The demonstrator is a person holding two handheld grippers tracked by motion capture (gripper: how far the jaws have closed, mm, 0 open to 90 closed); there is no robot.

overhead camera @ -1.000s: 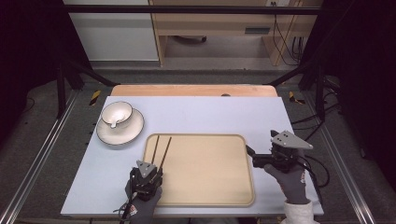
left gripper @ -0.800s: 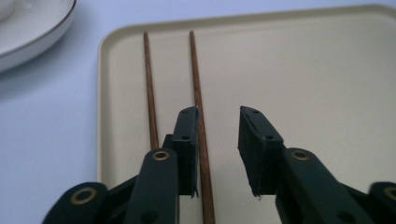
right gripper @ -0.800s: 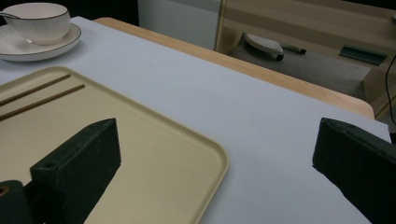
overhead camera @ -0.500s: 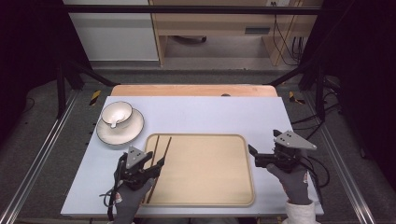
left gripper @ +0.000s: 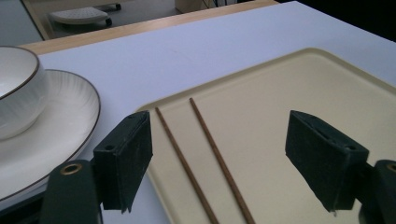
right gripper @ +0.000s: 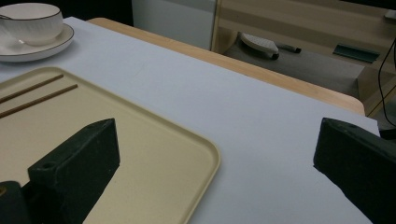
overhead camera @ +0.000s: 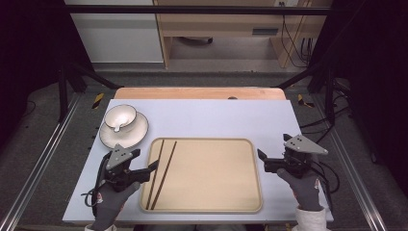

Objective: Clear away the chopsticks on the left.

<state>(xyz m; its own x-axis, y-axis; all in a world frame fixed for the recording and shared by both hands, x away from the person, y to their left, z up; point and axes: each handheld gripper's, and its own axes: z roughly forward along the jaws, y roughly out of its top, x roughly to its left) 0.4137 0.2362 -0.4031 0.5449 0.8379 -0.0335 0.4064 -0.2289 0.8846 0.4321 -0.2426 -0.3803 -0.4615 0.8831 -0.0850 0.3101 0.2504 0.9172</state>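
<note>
Chopsticks: two, side by side on tray's left part, free | Left tongs: jaws just opened wide, empty, at tray's left edge | Right tongs: agape, empty, at tray's right edge | Bowl on plate: tabletop, rear left

A lab recording bay: a table framed by metal rails, black curtains beside it, cables trailing under a workbench.

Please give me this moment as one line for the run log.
chopsticks: lying in tray | left gripper: jaws just opened, nothing between | right gripper: open, beside tray
</note>
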